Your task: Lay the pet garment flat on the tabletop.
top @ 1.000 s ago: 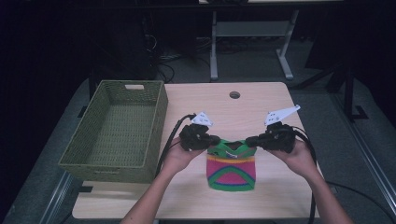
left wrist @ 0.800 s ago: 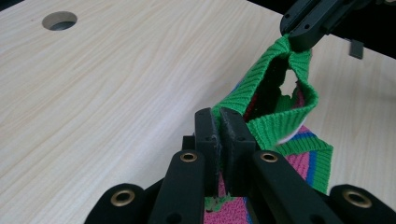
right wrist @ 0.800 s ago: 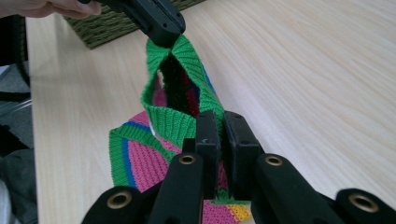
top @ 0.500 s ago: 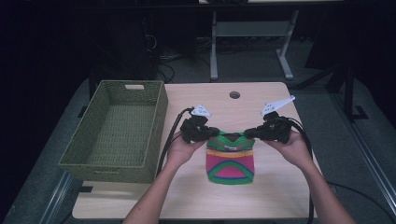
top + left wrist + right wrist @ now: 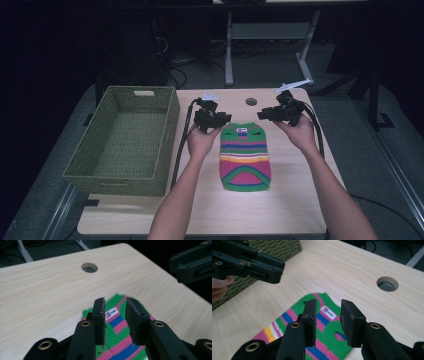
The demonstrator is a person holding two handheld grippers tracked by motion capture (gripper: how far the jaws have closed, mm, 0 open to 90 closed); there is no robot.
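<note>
Now lying flat on the pale wooden bench (image 5: 295, 200): small striped knitted sweater (image 5: 245, 157), let go. Left gripper (image 5: 223, 119) and right gripper (image 5: 262, 114) just opening, jaws partly apart, holding nothing. Still empty: green woven basket (image 5: 165, 145) nearby.

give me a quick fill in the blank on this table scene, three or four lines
1. The striped knitted garment lies flat on the ____.
2. The green woven basket stands to the ____ of the garment in the high view.
3. The left gripper and right gripper both have their fingers ____.
4. Inside, the basket is ____.

Missing words: table; left; open; empty
</note>
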